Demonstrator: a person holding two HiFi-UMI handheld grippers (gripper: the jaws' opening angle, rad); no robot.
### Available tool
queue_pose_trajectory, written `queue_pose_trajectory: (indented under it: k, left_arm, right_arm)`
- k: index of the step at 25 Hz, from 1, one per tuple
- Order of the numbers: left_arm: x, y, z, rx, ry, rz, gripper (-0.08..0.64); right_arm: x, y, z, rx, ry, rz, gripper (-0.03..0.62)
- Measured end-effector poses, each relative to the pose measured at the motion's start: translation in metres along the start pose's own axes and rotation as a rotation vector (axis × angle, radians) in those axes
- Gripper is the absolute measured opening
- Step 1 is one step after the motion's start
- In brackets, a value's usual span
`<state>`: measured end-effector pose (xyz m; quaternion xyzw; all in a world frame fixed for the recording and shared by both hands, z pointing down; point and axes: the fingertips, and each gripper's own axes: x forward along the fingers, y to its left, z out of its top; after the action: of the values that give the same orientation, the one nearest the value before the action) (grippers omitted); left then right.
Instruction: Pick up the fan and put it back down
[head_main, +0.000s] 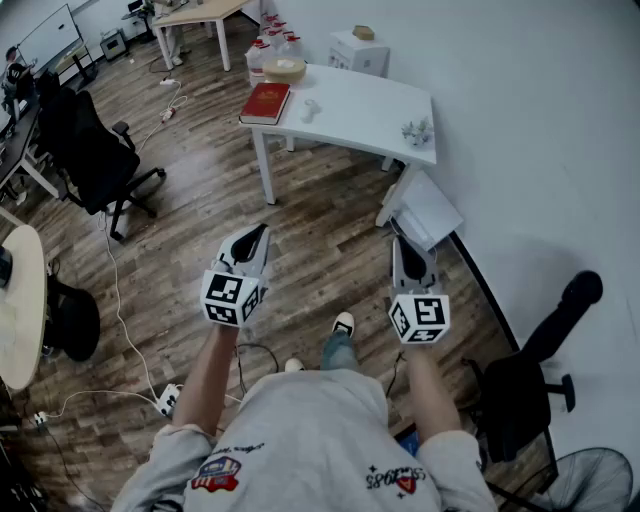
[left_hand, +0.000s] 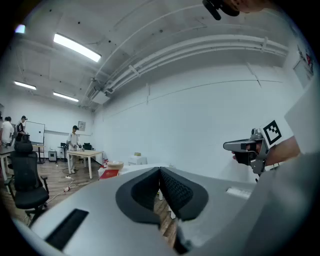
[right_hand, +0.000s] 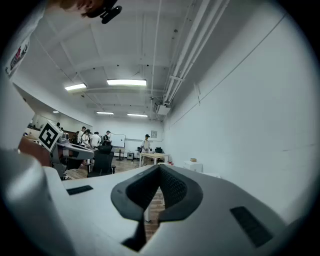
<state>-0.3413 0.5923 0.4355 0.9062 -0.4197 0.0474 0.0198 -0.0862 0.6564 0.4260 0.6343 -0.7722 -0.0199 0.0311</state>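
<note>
A small white object (head_main: 311, 108), possibly a hand fan, lies on the white table (head_main: 370, 125) across the room; it is too small to tell for sure. A floor fan's wire grille (head_main: 598, 482) shows at the bottom right corner. My left gripper (head_main: 260, 236) (left_hand: 160, 173) and right gripper (head_main: 399, 246) (right_hand: 160, 170) are held level in front of the person, over the wooden floor and far from both. Each has its jaws pressed together with nothing between them. The right gripper (left_hand: 239, 146) also shows from the side in the left gripper view.
On the table lie a red book (head_main: 266, 103), a round pale container (head_main: 285, 69) and a small clear item (head_main: 416, 130). Black office chairs stand at the left (head_main: 95, 160) and right (head_main: 530, 385). Cables (head_main: 115, 300) trail over the floor. People stand by a far table (left_hand: 85, 155).
</note>
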Motion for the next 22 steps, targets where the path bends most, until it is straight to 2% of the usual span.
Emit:
queue_pose_trajectory:
  k: [3,6,7,10,12,22]
  left_arm:
    - [0.001,0.000,-0.005,-0.004,0.005,-0.002,0.005]
    - [0.006,-0.002,-0.008,-0.004,0.011,-0.017,0.024]
    - [0.009,-0.003,-0.009,-0.006,0.012,-0.023,0.069]
    - [0.020,-0.003,-0.008,-0.022,0.002,-0.030,0.278]
    - [0.026,0.001,-0.005,-0.033,-0.012,-0.024,0.329]
    - [0.100,0.009,-0.001,-0.011,0.004,-0.016,0.341]
  right_arm:
    - [0.000,0.003,-0.001,0.040,-0.012,0.025,-0.011]
    - [0.002,0.003,-0.004,0.041,-0.007,0.023,-0.011]
    - [0.003,0.002,-0.006,0.036,0.000,0.018,-0.011]
    - [0.008,-0.002,-0.012,0.031,0.011,0.013,-0.011]
    - [0.012,-0.004,-0.011,0.029,0.013,0.008,-0.011]
    - [0.062,-0.052,-0.014,0.051,-0.001,0.032,-0.009]
